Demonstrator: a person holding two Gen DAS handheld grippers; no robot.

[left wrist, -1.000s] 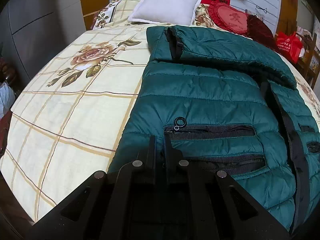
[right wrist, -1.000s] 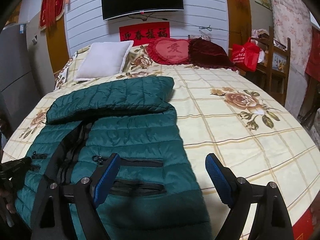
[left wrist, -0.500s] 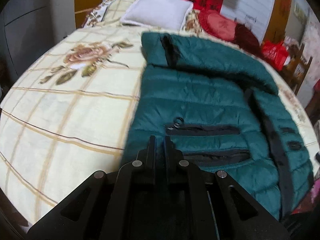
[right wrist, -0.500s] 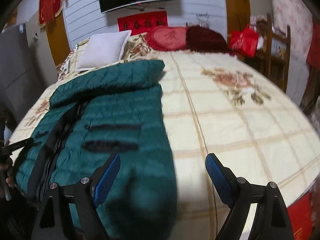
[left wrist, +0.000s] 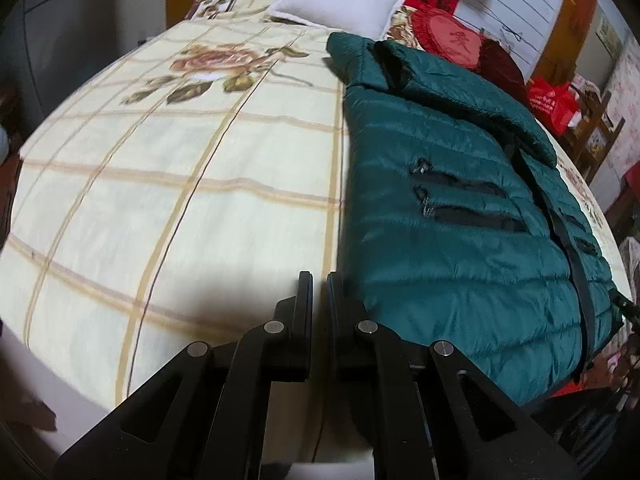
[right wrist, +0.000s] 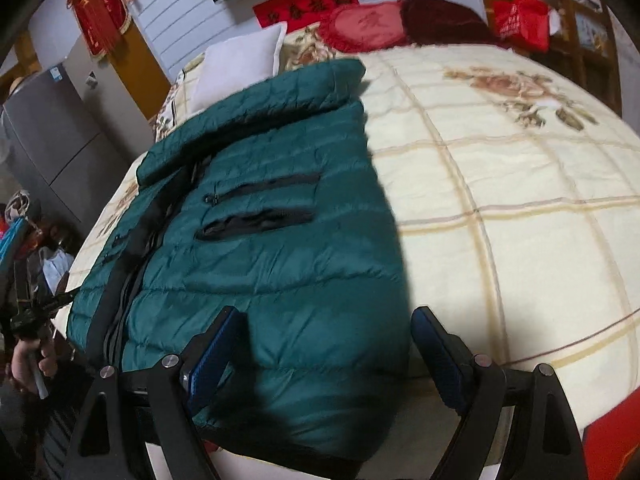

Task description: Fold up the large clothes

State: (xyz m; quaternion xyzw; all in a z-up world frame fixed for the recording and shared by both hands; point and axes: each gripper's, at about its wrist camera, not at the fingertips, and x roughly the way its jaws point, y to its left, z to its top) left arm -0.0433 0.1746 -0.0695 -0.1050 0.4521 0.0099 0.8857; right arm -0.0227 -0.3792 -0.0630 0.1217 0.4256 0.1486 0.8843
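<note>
A dark green puffer jacket lies flat on the bed, front up, with black zip pockets and its sleeves folded across the top. It also shows in the right wrist view. My left gripper is shut and empty, just left of the jacket's lower hem corner, over the bedsheet. My right gripper is open, with its blue-padded fingers over the jacket's lower right hem and nothing between them.
The bed has a cream checked sheet with rose prints. A white pillow and red cushions sit at the head. A red bag and wooden shelf stand to the right. A grey cabinet stands left.
Both grippers have pulled back toward the foot of the bed. The left one has shifted left off the jacket onto the sheet. The jacket lies as before.
</note>
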